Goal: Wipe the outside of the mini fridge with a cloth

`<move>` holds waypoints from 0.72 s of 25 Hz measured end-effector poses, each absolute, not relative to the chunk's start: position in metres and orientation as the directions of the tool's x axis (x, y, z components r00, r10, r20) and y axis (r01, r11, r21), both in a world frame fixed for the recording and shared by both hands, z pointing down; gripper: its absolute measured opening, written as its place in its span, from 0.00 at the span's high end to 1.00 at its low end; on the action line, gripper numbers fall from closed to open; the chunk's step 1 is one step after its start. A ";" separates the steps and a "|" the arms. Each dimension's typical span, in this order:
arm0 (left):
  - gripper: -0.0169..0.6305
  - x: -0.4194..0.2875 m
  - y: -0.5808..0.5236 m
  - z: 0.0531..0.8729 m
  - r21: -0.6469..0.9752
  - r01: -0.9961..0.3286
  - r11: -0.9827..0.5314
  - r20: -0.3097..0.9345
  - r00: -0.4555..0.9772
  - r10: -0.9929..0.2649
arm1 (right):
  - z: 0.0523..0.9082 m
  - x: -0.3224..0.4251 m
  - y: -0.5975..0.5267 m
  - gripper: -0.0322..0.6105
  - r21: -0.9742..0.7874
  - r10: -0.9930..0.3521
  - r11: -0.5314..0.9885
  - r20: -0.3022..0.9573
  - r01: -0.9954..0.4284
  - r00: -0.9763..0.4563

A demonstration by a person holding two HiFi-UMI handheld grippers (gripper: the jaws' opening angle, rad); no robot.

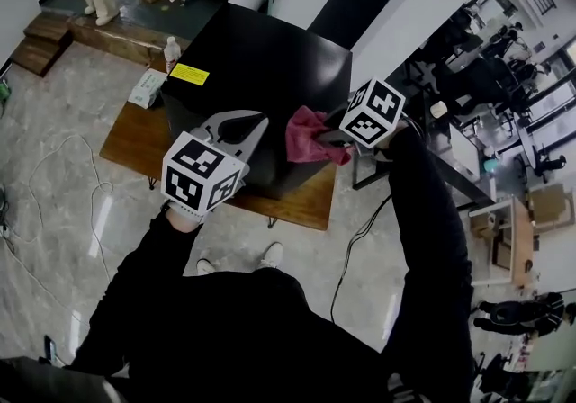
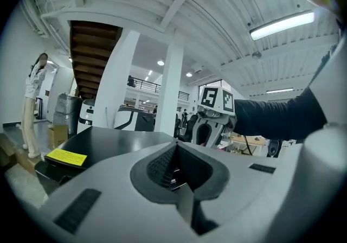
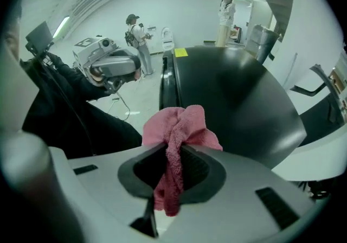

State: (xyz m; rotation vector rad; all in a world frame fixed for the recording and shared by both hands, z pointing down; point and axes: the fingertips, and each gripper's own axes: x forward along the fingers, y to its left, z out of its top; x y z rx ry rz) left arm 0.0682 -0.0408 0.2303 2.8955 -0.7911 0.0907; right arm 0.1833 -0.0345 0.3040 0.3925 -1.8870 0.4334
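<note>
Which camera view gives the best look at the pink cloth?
The right gripper view: the pink cloth sits at the centre, pinched between the right hand-held gripper's jaws in front of the mini fridge. The head view shows it small, bunched at the fridge's top edge. The left gripper view does not show it.

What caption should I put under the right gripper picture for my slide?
The right gripper pinches a pink cloth, with the black mini fridge just ahead.
</note>
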 end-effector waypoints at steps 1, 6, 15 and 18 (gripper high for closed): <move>0.96 0.061 -0.040 0.227 0.115 -0.513 -0.851 0.090 0.858 -0.505 | 0.301 0.177 -0.027 0.85 -0.140 -0.029 0.882 0.937 -0.450 -0.348; 0.96 0.017 -0.041 0.206 0.094 -0.546 -0.832 0.051 0.837 -0.544 | 0.264 0.122 -0.019 0.85 -0.144 -0.039 0.906 0.908 -0.398 -0.418; 0.96 -0.034 -0.056 0.163 -0.012 -0.643 -0.766 -0.014 0.766 -0.643 | 0.171 0.047 -0.085 0.85 -0.019 -0.188 0.917 0.859 -0.399 -0.475; 0.96 -0.042 -0.075 0.156 -0.032 -0.664 -0.747 -0.020 0.748 -0.663 | 0.156 0.032 -0.123 0.85 0.001 -0.226 0.905 0.848 -0.425 -0.480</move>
